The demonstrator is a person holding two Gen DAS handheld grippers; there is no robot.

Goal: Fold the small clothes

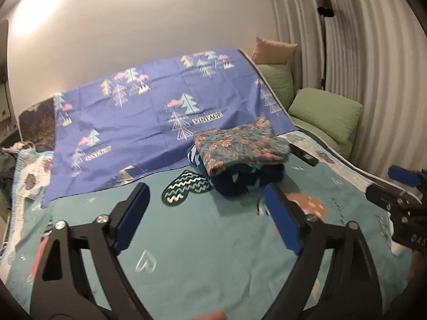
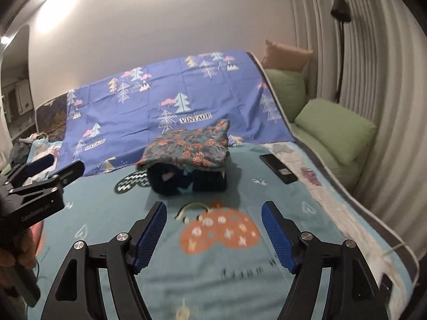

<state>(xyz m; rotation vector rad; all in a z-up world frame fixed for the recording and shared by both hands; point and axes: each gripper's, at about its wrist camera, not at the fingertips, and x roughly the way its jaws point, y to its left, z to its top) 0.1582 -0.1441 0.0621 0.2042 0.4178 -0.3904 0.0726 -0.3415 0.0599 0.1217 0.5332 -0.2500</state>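
Teal patterned bedspread (image 2: pixel 165 274) is carrying a folded floral garment (image 2: pixel 192 149) atop dark blue folded clothes (image 2: pixel 186 182) at its middle; left gripper (image 1: pixel 205 213) and right gripper (image 2: pixel 213 229) are hovering nearby, jaws spread, empty.

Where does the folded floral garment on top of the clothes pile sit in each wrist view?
Left wrist: floral garment sits right of centre, atop the dark folded pile.
Right wrist: floral garment sits just left of centre, atop the same pile.
Shared landmark: the "VINTAGE" print on the blue sheet, just behind it.
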